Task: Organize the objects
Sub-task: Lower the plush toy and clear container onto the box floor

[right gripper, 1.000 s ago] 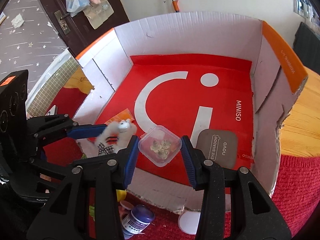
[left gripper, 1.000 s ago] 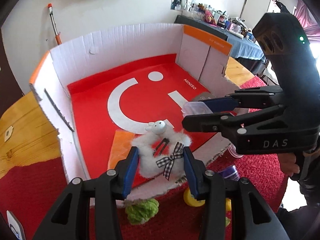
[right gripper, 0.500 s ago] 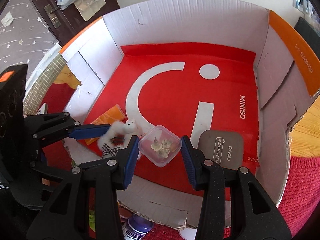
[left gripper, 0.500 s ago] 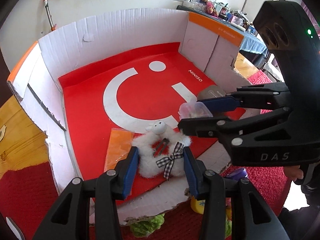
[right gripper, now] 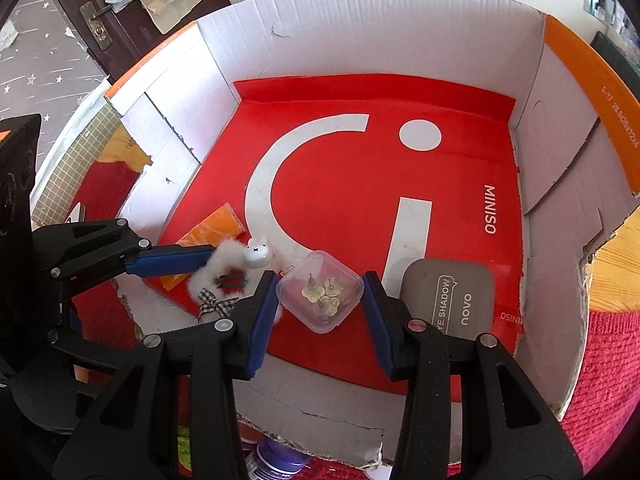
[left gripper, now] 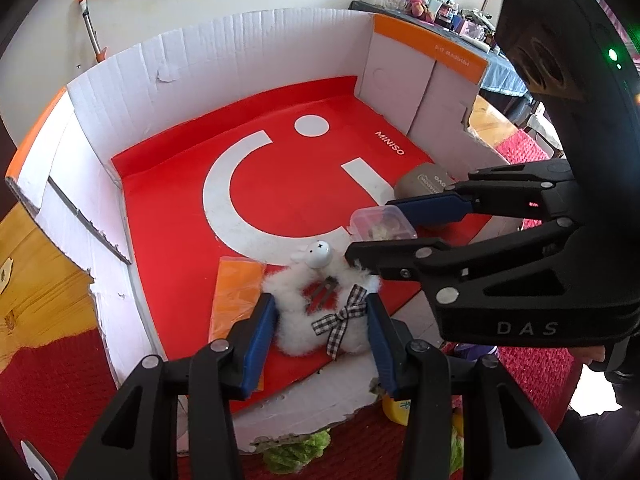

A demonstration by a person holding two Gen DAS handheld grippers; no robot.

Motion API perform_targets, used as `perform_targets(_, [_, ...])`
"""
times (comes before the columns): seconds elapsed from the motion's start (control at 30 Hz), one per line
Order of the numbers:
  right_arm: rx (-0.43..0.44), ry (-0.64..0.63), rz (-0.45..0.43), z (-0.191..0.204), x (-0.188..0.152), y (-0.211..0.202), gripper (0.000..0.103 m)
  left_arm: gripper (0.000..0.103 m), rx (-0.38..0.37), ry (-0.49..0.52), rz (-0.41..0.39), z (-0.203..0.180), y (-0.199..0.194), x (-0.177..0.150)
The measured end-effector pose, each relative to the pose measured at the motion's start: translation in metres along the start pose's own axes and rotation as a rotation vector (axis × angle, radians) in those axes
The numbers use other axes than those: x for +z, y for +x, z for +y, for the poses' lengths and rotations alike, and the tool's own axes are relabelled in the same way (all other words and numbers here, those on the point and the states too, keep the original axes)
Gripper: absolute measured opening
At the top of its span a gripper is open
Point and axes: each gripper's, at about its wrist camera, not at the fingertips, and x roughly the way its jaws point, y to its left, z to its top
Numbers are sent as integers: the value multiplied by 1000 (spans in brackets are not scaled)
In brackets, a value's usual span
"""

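Left gripper (left gripper: 320,312) clamps the fluffy white bunny hair clip with checked bow (left gripper: 320,312) low over the box's red floor; right gripper (right gripper: 320,298) pinches the small clear plastic earring box (right gripper: 320,292); farther back, white cardboard box (right gripper: 360,24).

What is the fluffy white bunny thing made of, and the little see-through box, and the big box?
The fluffy bunny clip looks like soft white faux fur with a glossy, probably plastic head and a checked fabric bow. The little box seems clear hard plastic: you can see gold pieces inside. The big box is corrugated cardboard, with torn edges and ribbed walls.
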Motion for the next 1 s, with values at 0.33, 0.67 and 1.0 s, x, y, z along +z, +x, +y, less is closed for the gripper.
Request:
perform_targets(0.33, [-13,-6,14,1,1,2,41,48,0,1,3,0,-1,0])
perform_targets(0.67, [-23,-12,18,0,0,2,42,52,-1,4,3,-1,-2,0])
perform_targets(1.0, [-25,-13,19,2,0,2,43,53,-9,0,-1,0,-3,0])
